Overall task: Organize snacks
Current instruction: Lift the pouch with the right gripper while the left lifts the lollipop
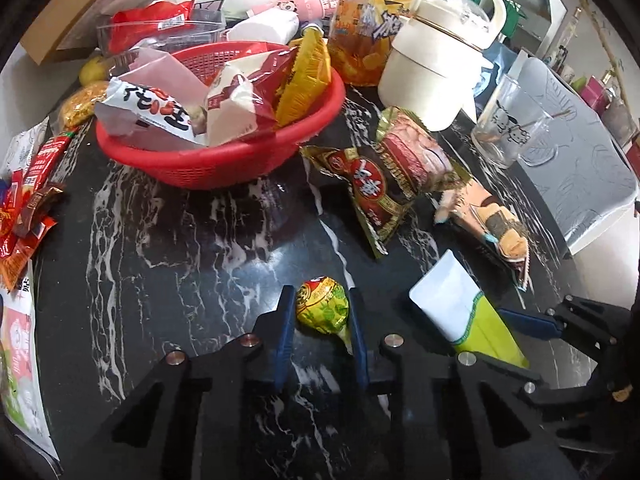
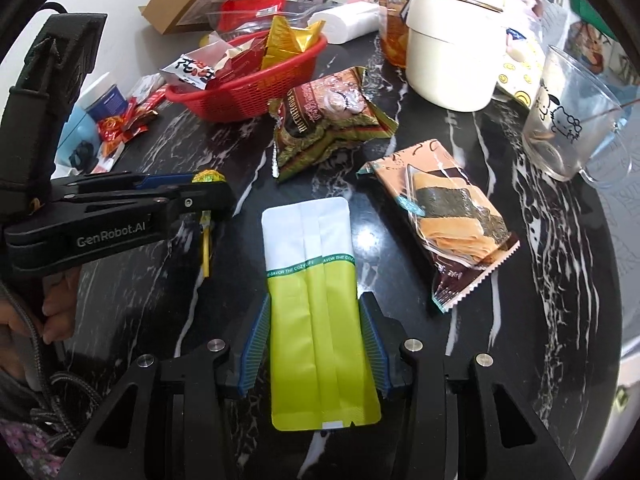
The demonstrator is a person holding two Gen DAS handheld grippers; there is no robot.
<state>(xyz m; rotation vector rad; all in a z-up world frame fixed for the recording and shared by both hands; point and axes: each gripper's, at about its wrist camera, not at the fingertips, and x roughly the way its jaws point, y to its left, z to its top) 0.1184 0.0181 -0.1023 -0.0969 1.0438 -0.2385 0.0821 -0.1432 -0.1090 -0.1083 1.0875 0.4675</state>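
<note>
The left gripper [image 1: 320,312] has its two blue pads on both sides of a lollipop [image 1: 322,305] in a green and yellow wrapper; the jaws are closed on the candy head and they pinch it. The stick of the lollipop goes down and back between the jaws, toward the camera. In the right wrist view this same gripper [image 2: 208,184] comes in from the left side, and the yellow stick hangs under it.

The right gripper [image 2: 316,344] holds a flat sachet [image 2: 312,308], white at the far end and lime green at the near end. The jaws press on its two long edges, and the white end stands out well in front of the fingertips. The green end reaches back between the fingers.

Ahead of the right jaws and a little to the right lies a seaweed cracker pack [image 2: 444,220] on the black marble table [image 2: 560,280]. Straight ahead, farther away, lies a dark brown snack bag [image 2: 324,120]. Beyond this bag and to the left stands a red basket [image 2: 248,92], which already contains several packets. From the left jaws, the basket [image 1: 224,160] is ahead and to the left. Far ahead to the right stand a cream kettle [image 2: 452,52] and a glass mug [image 2: 568,120].
</note>
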